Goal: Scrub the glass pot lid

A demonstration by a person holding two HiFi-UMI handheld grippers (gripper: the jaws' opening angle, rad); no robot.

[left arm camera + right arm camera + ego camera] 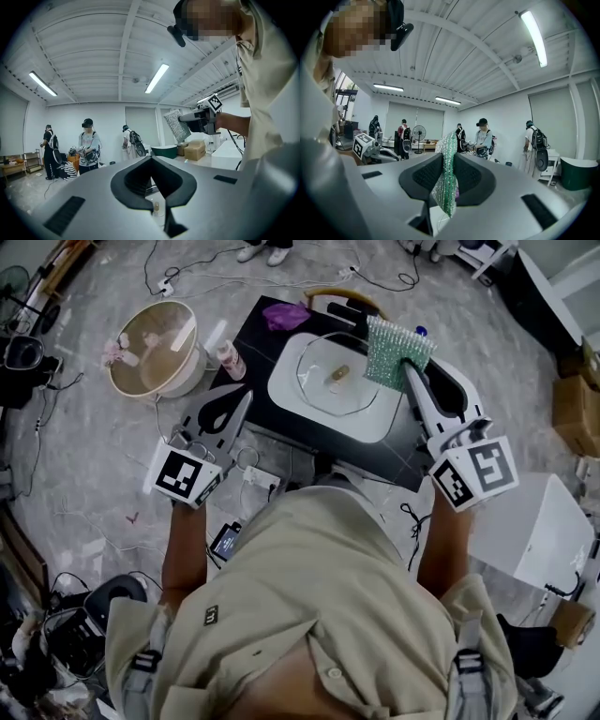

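Black-and-white square markers face up on both gripper cubes. We hold the right gripper [410, 369] raised over the far right corner of the white rectangular basin [284, 390], forearm stretched forward, its jaws clamped on an upright sparkly green scrub pad [398, 351]. The round glass pot lid [335, 376] lies inside the basin on the black table [251, 334]. Our left gripper [246, 399] hovers at the table's left edge, jaws together and empty.

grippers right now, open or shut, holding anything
Left gripper: shut, nothing between its jaws.
Right gripper: shut on the green scrub pad.
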